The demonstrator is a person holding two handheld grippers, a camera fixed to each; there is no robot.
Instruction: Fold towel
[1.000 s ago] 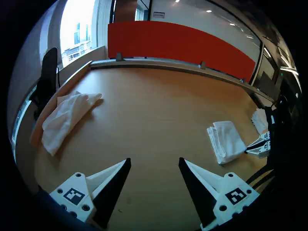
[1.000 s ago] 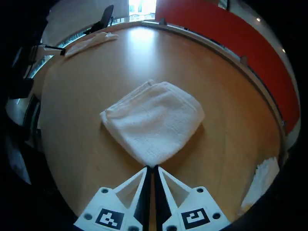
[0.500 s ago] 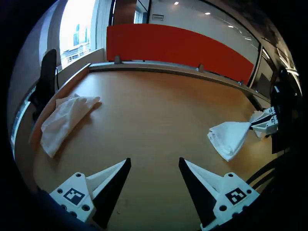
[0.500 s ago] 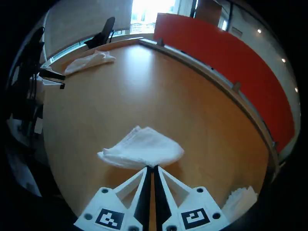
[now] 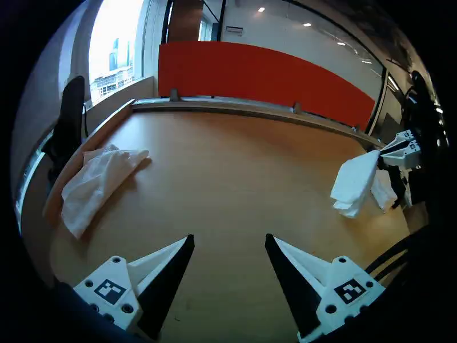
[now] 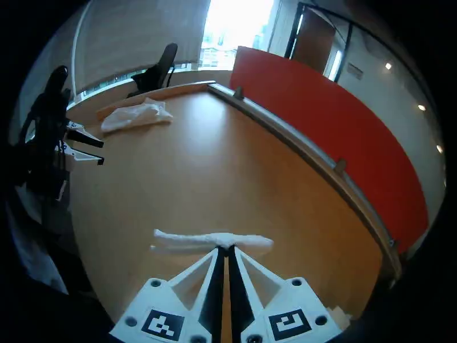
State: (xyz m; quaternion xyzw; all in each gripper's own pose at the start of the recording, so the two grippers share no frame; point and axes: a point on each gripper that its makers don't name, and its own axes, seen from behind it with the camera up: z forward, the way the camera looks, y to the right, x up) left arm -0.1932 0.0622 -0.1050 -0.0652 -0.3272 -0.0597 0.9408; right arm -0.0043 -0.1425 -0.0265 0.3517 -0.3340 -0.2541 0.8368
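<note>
In the left gripper view, a dark office chair [image 5: 67,123] stands at the far left edge of the surface [image 5: 228,171], which is smooth, light brown wood with a raised rim. Just inside that rim lies a crumpled towel [image 5: 97,186], white, soft and wrinkled, stretched in a long loose heap. It is well apart from the left claw [image 5: 228,268], whose two white wedge-shaped fingers with black inner faces stand wide apart over bare wood, holding nothing. A curved red partition [image 5: 268,74] runs along the back of the surface. To the right, the folded towel [image 5: 354,183] hangs as a limp, thick white bundle from the right claw [image 5: 384,155], pinched at its upper end. Whether its lower corner touches the wood cannot be told. Another white cloth [image 5: 385,197] shows just behind it, partly hidden.

In the right gripper view, the left claw [image 6: 100,153] shows at the left, fingers spread. Beyond it the crumpled towel [image 6: 137,114] lies near the chair [image 6: 160,68]. At bottom centre, the right claw [image 6: 228,251] has its fingers pressed together on the folded towel [image 6: 211,240], seen edge-on as a flat white band above the surface [image 6: 188,171]. The red partition [image 6: 343,120] runs down the right side.
</note>
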